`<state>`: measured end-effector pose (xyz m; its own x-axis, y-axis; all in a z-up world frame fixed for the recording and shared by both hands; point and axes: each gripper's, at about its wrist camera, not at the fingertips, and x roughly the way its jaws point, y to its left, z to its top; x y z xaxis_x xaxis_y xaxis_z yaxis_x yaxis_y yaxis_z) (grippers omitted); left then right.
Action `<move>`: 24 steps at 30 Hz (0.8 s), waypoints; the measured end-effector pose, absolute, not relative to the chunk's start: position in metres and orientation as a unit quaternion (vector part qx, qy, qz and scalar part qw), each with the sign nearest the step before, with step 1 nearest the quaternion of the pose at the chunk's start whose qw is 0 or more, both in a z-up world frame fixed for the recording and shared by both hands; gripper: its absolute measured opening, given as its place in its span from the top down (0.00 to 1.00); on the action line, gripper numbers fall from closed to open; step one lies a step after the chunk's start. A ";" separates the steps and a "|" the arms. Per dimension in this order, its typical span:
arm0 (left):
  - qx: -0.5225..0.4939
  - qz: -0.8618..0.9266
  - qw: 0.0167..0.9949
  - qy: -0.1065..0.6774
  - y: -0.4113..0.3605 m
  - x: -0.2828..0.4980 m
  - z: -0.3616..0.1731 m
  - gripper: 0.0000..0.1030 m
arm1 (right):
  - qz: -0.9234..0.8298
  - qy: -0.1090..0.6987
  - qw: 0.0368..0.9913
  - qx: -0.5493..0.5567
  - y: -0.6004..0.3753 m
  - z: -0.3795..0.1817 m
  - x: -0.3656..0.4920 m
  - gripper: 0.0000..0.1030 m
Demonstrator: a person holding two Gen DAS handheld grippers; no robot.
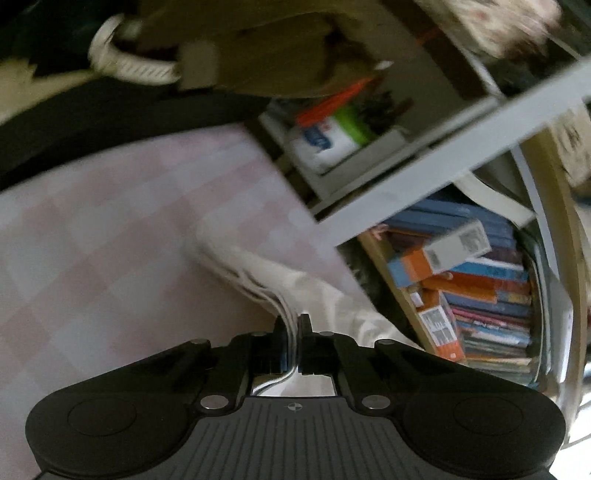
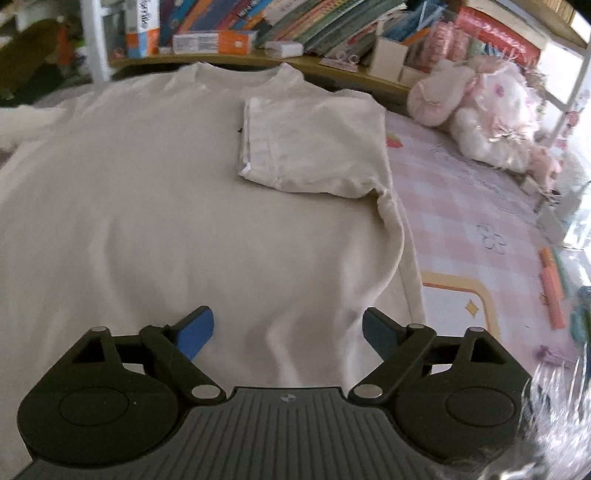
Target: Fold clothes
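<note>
A cream T-shirt (image 2: 177, 206) lies flat on a pink checked bedsheet (image 2: 461, 206), collar toward the far bookshelf (image 2: 280, 26); its right sleeve (image 2: 314, 144) is folded in over the chest, the sleeve hem standing as a straight edge near the middle of the shirt; the shirt's right side seam runs down toward the camera with a few wrinkles by the armpit, and beyond that edge the sheet lies bare as far as the plush toys (image 2: 487, 107) at the far right corner; some small orange and pink bits lie on the sheet near its right edge.

The right gripper (image 2: 288, 328) hovers over the lower part of the shirt with its jaws spread wide, blue pads (image 2: 195, 332) apart and nothing between them; cloth lies below both fingers.

In the left wrist view, tilted and blurred, the left gripper (image 1: 293, 332) is clamped tight on a bunched fold of the same cream cloth (image 1: 258, 280), which trails away from the fingertips across the checked sheet (image 1: 110, 236) toward the bed's edge; the edge runs diagonally, and right beyond it stand a grey shelf frame (image 1: 443, 155) and stacked books (image 1: 480, 295), so room on that side is tight; which part of the shirt is pinched cannot be told from that view.
</note>
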<state>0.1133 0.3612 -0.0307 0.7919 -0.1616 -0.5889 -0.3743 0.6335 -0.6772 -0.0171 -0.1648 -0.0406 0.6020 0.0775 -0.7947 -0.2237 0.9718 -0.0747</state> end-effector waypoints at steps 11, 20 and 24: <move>-0.310 0.062 0.884 0.344 0.265 0.133 0.011 0.97 | 0.160 0.435 0.883 -0.072 -0.185 -0.048 -0.015 0.01; -0.175 0.023 0.904 0.389 0.164 0.161 0.019 0.96 | 0.173 0.422 0.887 -0.077 -0.186 -0.051 -0.019 0.00; -0.099 0.012 0.902 0.420 0.118 0.170 0.005 0.95 | 0.174 0.418 0.888 -0.077 -0.186 -0.052 -0.021 0.00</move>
